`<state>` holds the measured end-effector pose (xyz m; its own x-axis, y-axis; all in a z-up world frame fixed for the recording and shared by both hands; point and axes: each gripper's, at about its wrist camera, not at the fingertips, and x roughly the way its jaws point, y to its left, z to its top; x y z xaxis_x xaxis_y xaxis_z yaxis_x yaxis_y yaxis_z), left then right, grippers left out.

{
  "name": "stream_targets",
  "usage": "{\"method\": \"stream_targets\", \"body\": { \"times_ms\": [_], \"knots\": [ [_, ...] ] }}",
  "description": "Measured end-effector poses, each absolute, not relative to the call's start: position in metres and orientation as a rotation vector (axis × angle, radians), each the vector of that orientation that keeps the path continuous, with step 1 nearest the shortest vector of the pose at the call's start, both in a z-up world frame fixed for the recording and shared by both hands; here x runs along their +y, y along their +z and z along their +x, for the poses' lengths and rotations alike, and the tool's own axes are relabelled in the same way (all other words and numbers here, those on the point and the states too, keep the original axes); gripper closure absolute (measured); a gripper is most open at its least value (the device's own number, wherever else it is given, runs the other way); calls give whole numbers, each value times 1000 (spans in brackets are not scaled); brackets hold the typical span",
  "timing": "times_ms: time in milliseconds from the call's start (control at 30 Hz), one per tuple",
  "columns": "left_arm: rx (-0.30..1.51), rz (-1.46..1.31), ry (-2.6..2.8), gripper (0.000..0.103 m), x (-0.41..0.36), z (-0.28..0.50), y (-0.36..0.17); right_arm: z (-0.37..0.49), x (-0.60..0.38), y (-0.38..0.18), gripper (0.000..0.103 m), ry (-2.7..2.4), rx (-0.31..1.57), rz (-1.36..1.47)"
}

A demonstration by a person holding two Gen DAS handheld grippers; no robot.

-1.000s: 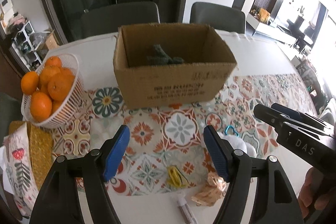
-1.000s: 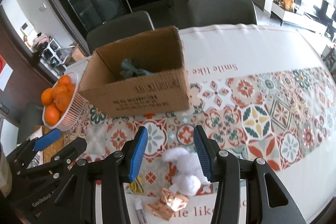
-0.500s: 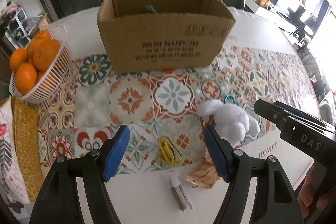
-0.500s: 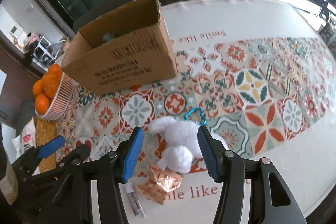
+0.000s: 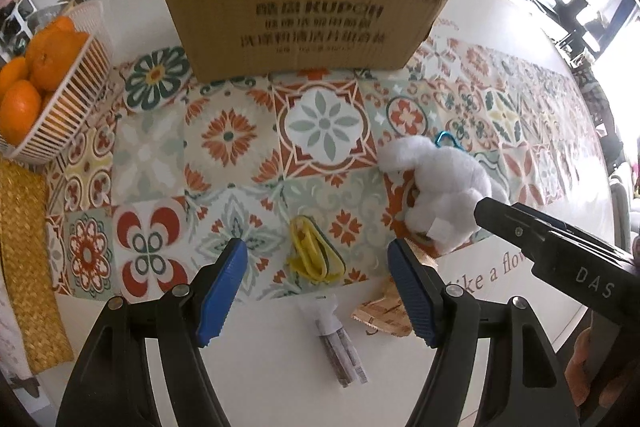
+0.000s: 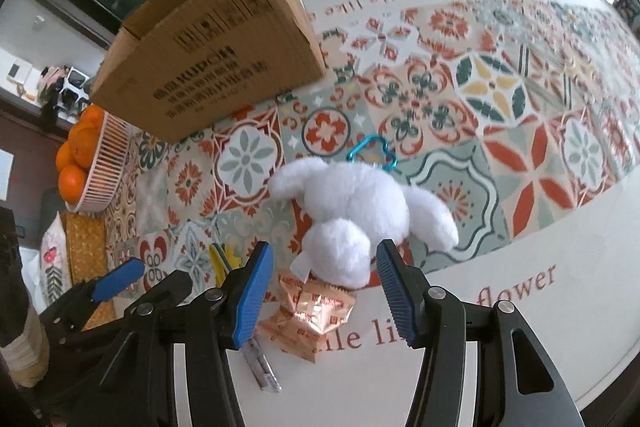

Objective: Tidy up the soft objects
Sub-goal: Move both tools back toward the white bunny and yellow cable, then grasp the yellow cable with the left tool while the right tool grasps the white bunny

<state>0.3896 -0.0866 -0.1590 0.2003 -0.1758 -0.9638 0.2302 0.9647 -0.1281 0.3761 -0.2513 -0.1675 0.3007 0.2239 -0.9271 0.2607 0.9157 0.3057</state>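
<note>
Fingers spread, our right gripper [image 6: 322, 277] straddled the white plush rabbit [image 6: 356, 211] for grasping; our left gripper [image 5: 316, 281] hung open over the yellow clip [image 5: 312, 257].

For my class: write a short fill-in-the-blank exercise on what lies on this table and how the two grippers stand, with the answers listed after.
1. The white plush toy has a ____ clip attached.
2. The white basket holds ____.
3. The right gripper has its jaws ____ around the plush toy's lower end.
4. The yellow item lies between the jaws of the ____ gripper.

Answers: blue; oranges; open; left
</note>
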Motion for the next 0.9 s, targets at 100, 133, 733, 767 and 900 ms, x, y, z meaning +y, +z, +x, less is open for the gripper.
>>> {"method": "stream_targets", "body": {
  "times_ms": [100, 133, 733, 767, 900],
  "knots": [
    [1362, 44, -279, 31, -87, 389, -168, 376, -252, -179, 48, -20, 1303, 493],
    [1368, 44, -276, 31, -88, 389, -170, 376, -252, -184, 48, -15, 1307, 514],
    [1540, -107, -189, 36, -86, 408, -234, 393, -252, -228, 46, -82, 1380, 608],
    [1543, -92, -176, 39, -88, 409, -237, 394, -251, -230, 46, -82, 1383, 600],
    [1553, -72, -168, 44, -93, 408, -246, 399, -251, -236, 46, -101, 1394, 590]
  ]
}}
